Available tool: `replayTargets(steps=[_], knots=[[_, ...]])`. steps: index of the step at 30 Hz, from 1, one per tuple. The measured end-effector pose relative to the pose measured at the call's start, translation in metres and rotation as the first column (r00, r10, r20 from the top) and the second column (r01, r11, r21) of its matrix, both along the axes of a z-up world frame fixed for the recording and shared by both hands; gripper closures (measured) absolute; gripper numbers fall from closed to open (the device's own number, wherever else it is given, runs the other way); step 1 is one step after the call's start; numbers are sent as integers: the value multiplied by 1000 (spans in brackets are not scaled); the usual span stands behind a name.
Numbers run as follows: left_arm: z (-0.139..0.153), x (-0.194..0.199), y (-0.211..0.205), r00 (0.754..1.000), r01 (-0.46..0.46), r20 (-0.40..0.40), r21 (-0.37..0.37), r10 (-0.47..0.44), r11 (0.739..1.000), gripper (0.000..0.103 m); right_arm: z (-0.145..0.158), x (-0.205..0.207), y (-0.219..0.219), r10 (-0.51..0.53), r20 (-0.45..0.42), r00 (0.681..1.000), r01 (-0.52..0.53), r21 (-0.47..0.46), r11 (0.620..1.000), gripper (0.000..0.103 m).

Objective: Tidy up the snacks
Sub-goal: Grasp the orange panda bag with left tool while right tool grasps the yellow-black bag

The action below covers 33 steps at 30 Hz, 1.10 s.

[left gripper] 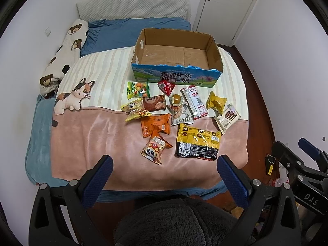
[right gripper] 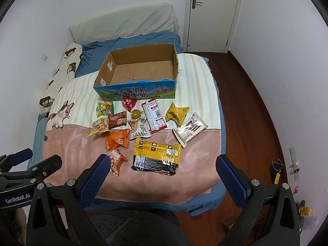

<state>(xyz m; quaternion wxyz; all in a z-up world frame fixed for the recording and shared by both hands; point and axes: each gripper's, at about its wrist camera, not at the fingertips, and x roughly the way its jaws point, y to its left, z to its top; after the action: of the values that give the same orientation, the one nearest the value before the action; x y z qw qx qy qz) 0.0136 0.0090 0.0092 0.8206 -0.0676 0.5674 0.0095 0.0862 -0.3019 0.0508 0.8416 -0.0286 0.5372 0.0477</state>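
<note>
I see both tools held above the near bed edge, my left gripper (left gripper: 164,172) and right gripper (right gripper: 162,170) spread wide, holding nothing. Just beyond them the snack packets (left gripper: 176,114) lie scattered on the pink blanket (left gripper: 92,139). Behind the packets stands the open cardboard box (right gripper: 141,90), on the striped part

The left gripper (left gripper: 164,176) is a black plastic frame with triangular cut-outs, round silver screws at its joints and two fingers faced with dark blue textured pads (left gripper: 232,181). The right gripper (right gripper: 161,175) has the same black body, silver screws and blue pads (right gripper: 94,181). White lettering marks the black housings: "DAS" on one, "GenRobot.AI" on the other.
</note>
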Motion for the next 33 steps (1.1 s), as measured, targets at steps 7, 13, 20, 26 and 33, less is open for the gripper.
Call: replayTargets(steps=[7, 13, 20, 26, 33], knots=[[-48, 28, 1, 1000, -4, 2, 105, 4, 994, 0, -65, 33, 19, 165, -77, 983, -171, -87, 981, 0], [-148, 43, 10, 989, 21, -145, 195, 7, 981, 0, -194, 57, 60, 451, -261, 854, -505, -202, 839, 0], [-234, 48, 15, 956, 46, -291, 203, 16, 978, 0, -307, 64, 92, 635, -429, 642, -761, -264, 592, 0], [-268, 62, 20, 943, 41, -333, 164, 16, 986, 0, -360, 67, 106, 700, -543, 463, -880, -186, 437, 0], [-286, 73, 22, 940, 44, -341, 126, 2, 991, 0, -373, 97, 97, 620, -544, 565, -771, -83, 631, 3]])
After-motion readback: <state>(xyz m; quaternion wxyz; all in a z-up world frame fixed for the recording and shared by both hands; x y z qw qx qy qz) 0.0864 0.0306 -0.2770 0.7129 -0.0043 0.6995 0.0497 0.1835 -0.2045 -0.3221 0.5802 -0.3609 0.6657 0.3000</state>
